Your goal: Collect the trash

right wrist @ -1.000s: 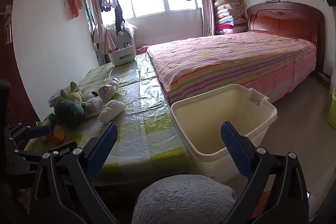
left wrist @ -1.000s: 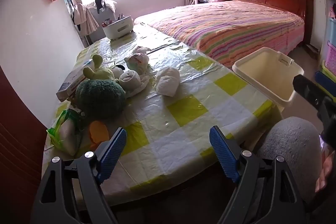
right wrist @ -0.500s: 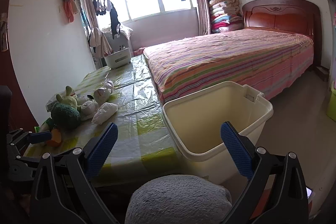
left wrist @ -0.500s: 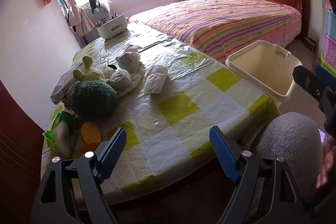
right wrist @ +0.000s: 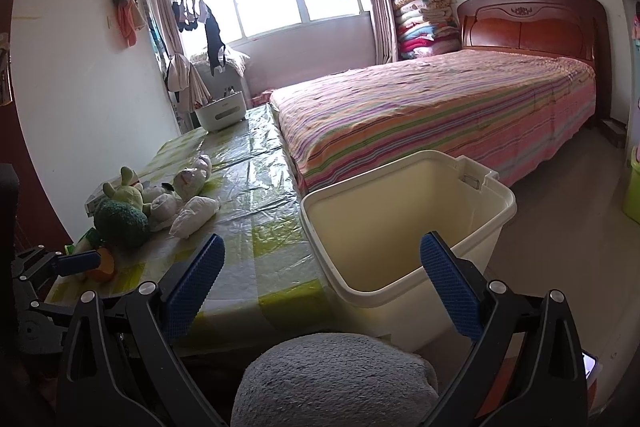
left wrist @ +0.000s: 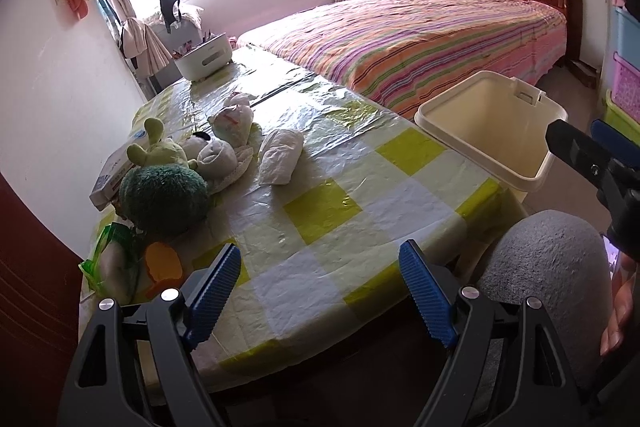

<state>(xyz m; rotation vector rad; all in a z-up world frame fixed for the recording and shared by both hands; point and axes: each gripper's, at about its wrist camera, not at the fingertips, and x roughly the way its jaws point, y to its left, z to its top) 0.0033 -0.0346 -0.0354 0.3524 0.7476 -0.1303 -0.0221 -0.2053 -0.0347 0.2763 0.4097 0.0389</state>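
A crumpled white bag (left wrist: 281, 155) lies on the checked table (left wrist: 332, 211), also in the right wrist view (right wrist: 193, 217). More white wads (left wrist: 232, 119) lie behind it beside plush toys (left wrist: 164, 187). A cream bin (left wrist: 488, 129) stands open and empty at the table's right edge, large in the right wrist view (right wrist: 404, 227). My left gripper (left wrist: 320, 287) is open and empty over the table's near edge. My right gripper (right wrist: 320, 283) is open and empty, held before the bin's near rim.
A green packet (left wrist: 110, 263) and an orange object (left wrist: 164, 265) sit at the table's near left corner. A white basket (left wrist: 204, 61) stands at the far end. A striped bed (left wrist: 420, 39) borders the table. A grey knee (left wrist: 548, 267) is below.
Both grippers have risen and tilted slightly, so the table and bin sit lower and a bit farther in view. Both stay open and empty.
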